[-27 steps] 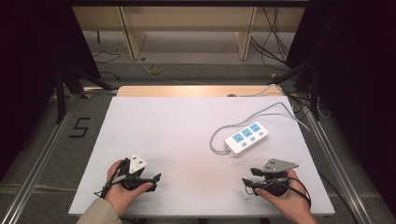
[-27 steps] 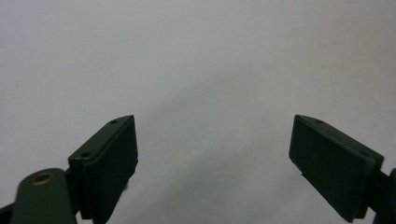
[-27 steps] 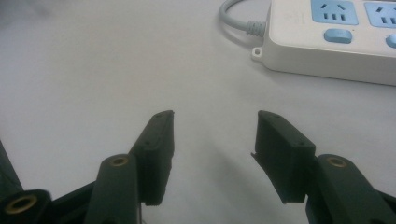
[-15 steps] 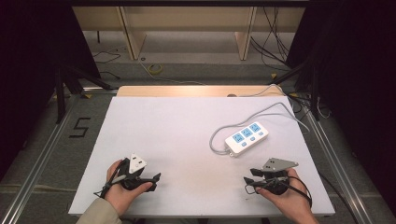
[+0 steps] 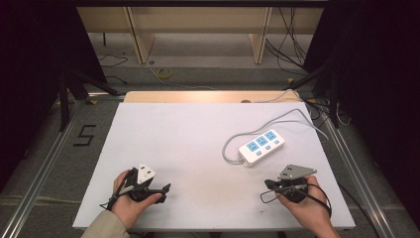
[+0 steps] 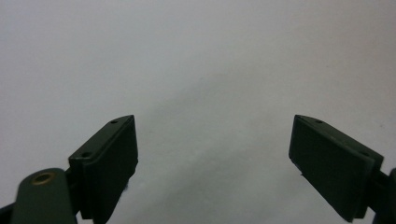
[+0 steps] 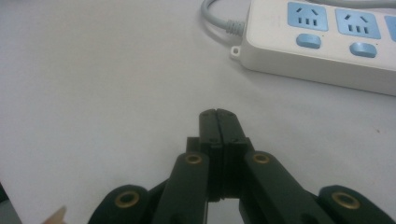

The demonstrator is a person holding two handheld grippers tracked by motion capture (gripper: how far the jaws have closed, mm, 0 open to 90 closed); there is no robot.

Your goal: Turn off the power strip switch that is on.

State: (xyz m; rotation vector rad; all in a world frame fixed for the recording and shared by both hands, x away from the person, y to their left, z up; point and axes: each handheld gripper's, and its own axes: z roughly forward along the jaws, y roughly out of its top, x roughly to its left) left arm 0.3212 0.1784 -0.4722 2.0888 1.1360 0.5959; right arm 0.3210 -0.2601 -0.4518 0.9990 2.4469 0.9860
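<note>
Left gripper (image 6: 212, 154) spread wide over bare table (image 5: 188, 144); right gripper (image 7: 218, 115) clenched empty, near power strip (image 5: 261, 147). Next, likely: open right before approaching strip.

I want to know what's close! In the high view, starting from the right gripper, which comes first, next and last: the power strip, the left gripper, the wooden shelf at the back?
1. Power strip, just ahead of the right gripper.
2. Left gripper, across the table's near edge.
3. Wooden shelf, far behind the table.
</note>
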